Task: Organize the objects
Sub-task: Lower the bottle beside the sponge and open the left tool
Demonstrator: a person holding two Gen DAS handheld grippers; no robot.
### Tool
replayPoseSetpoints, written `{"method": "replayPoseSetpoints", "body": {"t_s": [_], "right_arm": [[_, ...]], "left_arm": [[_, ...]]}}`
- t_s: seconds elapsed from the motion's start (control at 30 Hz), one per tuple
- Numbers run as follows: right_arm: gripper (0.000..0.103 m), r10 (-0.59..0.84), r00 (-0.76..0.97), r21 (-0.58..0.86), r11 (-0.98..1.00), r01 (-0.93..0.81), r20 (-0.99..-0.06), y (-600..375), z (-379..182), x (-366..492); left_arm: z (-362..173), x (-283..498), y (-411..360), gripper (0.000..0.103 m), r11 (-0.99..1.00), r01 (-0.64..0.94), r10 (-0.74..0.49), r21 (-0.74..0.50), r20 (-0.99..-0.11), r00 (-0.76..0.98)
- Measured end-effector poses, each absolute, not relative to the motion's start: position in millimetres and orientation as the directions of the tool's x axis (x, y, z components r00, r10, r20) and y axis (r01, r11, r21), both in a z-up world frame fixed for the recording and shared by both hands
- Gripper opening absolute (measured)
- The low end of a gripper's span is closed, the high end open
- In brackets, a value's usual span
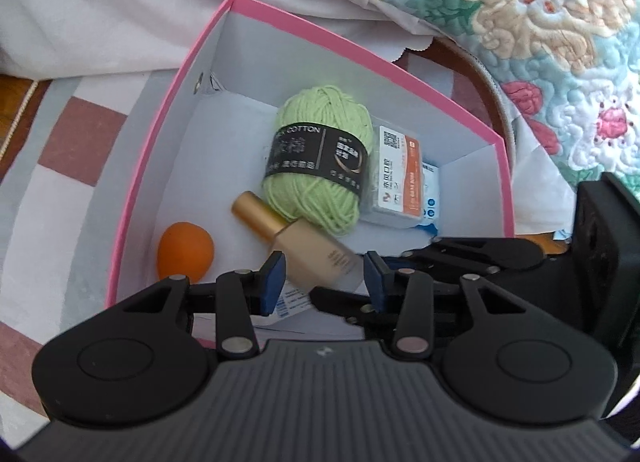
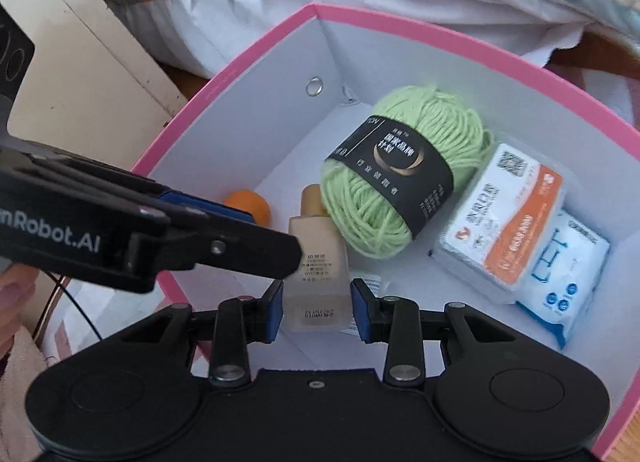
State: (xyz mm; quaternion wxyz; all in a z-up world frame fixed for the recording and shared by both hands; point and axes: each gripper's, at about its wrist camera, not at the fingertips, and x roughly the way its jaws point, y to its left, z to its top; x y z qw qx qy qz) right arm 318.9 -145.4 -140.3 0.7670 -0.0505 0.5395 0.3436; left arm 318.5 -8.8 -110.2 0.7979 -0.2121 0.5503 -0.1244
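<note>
Two grippers over a pink box (image 2: 240, 54) of items.
Right gripper (image 2: 317, 310) fingers flank the foundation bottle (image 2: 316, 262), slightly apart; left gripper (image 1: 325, 282) spread wide.

Quilt: your floral quilt (image 1: 532, 2) lies beyond the box.
Sheet: pale sheet (image 1: 100, 10) lies bunched beside it.
Mat: a checked mat (image 1: 68, 150) sits beneath you.
Appliance: cream casing (image 2: 80, 62) stands left.

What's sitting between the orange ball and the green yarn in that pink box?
The foundation bottle lies between the orange ball and the green yarn, its gold cap beside the yarn. Both wrist views show it.
</note>
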Motion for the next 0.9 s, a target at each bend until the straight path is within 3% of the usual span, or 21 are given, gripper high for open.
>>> {"method": "replayPoseSetpoints", "body": {"t_s": [0.47,0.6,0.77,0.9], "right_arm": [[0.048,0.334,0.338,0.106,0.831,-0.546,-0.88,-140,-126,312],[0.05,0.322,0.383,0.146,0.894,-0.423,-0.866,-152,-123,302],[0.051,0.378,0.451,0.166,0.882,-0.441,-0.808,-167,-87,261],[0.054,0.395,0.48,0.168,0.878,-0.447,-0.784,-170,-58,238]], "left_arm": [[-96,303,-9,0.043,0.912,-0.003,-0.37,-0.411,-0.823,0.43],[-89,296,-7,0.045,0.919,0.0,-0.354,-0.393,-0.828,0.435],[-72,277,-9,0.046,0.941,0.041,-0.322,-0.337,-0.848,0.421],[-52,257,-6,0.054,0.947,0.065,-0.31,-0.314,-0.844,0.437]]}}
